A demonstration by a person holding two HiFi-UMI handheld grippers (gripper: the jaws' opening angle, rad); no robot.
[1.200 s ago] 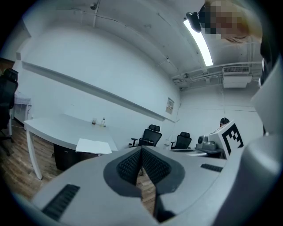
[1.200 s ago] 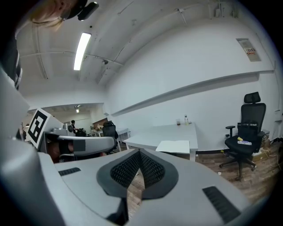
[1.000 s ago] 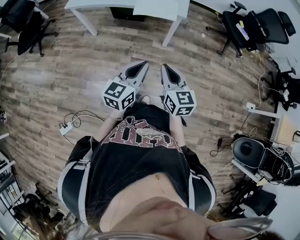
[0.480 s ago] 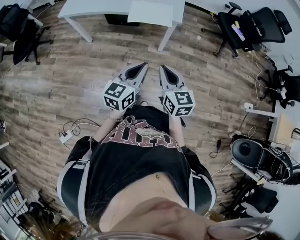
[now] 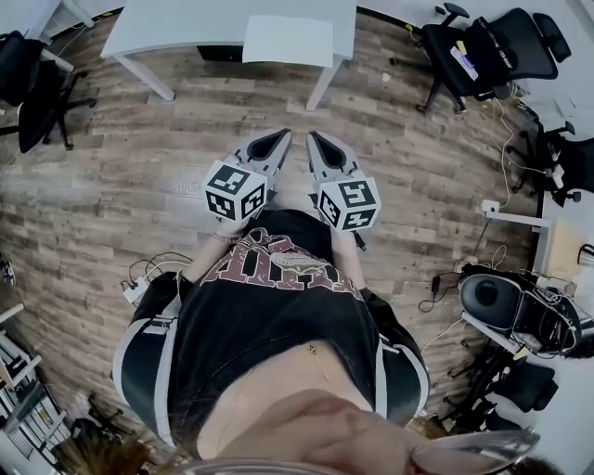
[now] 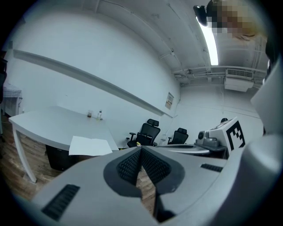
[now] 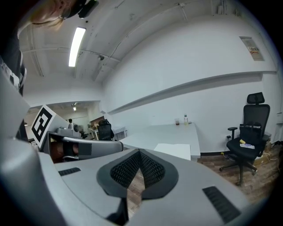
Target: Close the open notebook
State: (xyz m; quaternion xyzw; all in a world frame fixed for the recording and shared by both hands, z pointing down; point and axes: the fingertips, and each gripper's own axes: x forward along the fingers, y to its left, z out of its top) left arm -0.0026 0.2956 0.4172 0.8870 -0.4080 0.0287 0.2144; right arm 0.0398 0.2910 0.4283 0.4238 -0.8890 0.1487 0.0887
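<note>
Though side by side, L tongs (image 5: 282, 134) & R tongs (image 5: 312, 137) each together, empty; notebook (image 5: 288, 40) detail unclear.

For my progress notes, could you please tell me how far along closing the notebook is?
Nothing looks done: the notebook lies open on the table. In hand: nothing; the left gripper and right gripper are shut and empty, held over the floor short of the table. Left: reach the notebook and fold it closed.

no readable text: shirt lettering (image 5: 278, 263) indistinct, wall notice (image 6: 169, 100) too small.
</note>
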